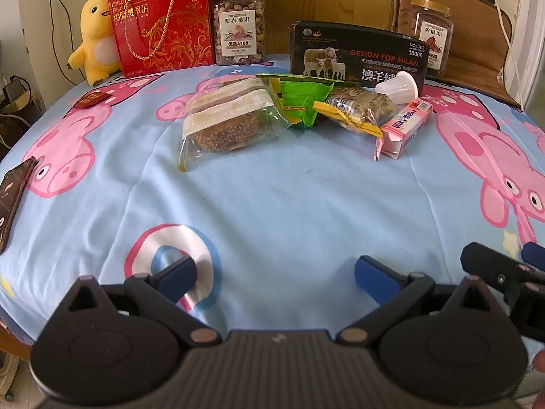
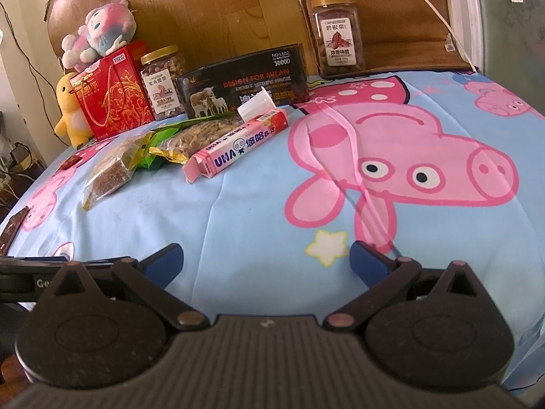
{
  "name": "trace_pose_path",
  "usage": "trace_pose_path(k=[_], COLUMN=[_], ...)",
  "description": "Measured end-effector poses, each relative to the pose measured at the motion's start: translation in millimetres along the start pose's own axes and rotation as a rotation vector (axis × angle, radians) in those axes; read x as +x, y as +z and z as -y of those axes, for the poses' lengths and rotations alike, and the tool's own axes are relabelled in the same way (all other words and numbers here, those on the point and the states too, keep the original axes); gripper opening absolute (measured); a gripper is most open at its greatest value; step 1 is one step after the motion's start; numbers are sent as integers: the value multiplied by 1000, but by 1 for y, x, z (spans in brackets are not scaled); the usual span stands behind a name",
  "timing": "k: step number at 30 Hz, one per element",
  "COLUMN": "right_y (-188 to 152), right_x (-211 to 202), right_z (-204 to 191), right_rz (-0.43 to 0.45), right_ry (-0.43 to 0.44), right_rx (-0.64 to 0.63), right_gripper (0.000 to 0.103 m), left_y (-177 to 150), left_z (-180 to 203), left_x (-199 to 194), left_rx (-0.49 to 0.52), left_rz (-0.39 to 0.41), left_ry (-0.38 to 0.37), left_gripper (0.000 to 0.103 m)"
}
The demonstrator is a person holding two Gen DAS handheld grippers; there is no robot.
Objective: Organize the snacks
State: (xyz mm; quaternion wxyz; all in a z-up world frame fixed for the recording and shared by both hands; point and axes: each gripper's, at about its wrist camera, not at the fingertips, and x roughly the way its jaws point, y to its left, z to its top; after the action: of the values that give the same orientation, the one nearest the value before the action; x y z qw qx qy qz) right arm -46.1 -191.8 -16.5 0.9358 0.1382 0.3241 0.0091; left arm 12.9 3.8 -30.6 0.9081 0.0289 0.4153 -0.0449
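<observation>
Jaws apart, pink candy box [image 2: 238, 141] flap open

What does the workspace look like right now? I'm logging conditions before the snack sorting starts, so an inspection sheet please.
Surface: blue pig-print sheet, wrinkled.
Job's things: sesame cake bag, green packet, cracker pack, pink candy box and jelly cup clustered mid-sheet; small red packet apart.
Clutter: red gift box, two nut jars, black box, yellow plush.
Grippers: left gripper and right gripper open, empty.
Cables: white cable over the brown cushion.
Surroundings: wooden board behind.
</observation>
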Motion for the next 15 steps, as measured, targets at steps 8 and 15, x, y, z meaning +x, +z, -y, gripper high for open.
trace_pose_path(k=[8, 15], right_y=[-1, -3], right_x=[0, -2], right_z=[-1, 0], right_rz=[2, 20], right_ry=[-2, 18], right_rx=[-1, -25], right_gripper=[103, 103], left_y=[-3, -25], left_z=[-1, -10], left_x=[-1, -7], left_rx=[8, 72], left_rz=[17, 153], left_ry=[-12, -77], left_gripper=[103, 103])
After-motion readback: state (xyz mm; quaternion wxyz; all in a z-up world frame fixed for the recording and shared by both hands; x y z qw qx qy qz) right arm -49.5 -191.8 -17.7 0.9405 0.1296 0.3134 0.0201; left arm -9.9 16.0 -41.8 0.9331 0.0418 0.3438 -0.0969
